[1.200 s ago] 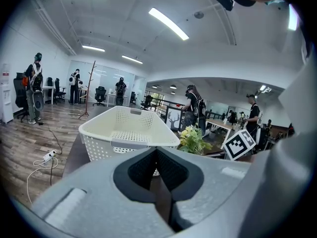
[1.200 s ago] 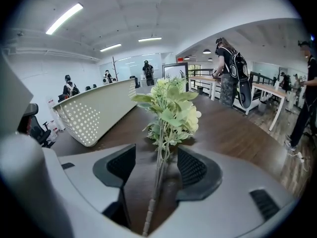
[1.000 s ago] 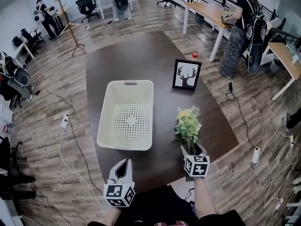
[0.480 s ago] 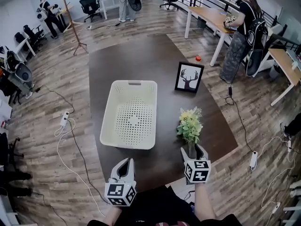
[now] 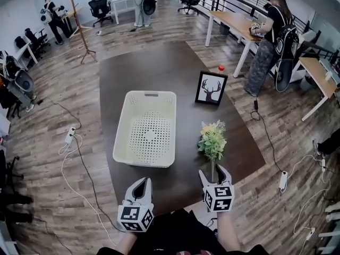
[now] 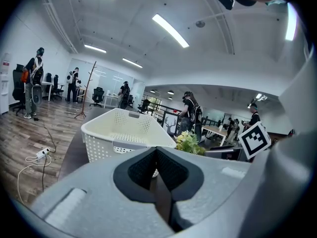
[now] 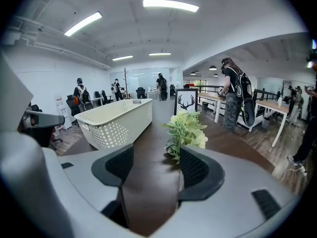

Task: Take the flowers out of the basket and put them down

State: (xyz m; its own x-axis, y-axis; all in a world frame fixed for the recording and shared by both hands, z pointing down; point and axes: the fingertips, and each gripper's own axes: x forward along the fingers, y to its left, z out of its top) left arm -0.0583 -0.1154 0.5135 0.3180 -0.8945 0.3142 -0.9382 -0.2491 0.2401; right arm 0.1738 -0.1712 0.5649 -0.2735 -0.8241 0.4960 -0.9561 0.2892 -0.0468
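Observation:
The flowers (image 5: 212, 138), a small yellow-green bunch, rest on the dark table (image 5: 159, 68) to the right of the cream basket (image 5: 144, 127), which is empty. Their thin stem runs back between the fingers of my right gripper (image 5: 214, 173), which is open. In the right gripper view the flowers (image 7: 185, 132) sit just beyond the right pad, and nothing is clamped in that gripper (image 7: 151, 167). My left gripper (image 5: 139, 187) hangs shut and empty near the table's front edge, below the basket. In the left gripper view its jaws meet (image 6: 157, 155), with the basket (image 6: 121, 133) ahead.
A framed deer picture (image 5: 210, 88) stands behind the flowers, and a small red object (image 5: 221, 67) lies past it near the table's right edge. A person (image 5: 268, 41) stands at a desk to the right. A coat rack (image 5: 78, 23) and cables (image 5: 71, 137) are on the floor to the left.
My right gripper's jaws have spread apart and let go of the flower stem. The flowers stay on the table. The left gripper has not moved.

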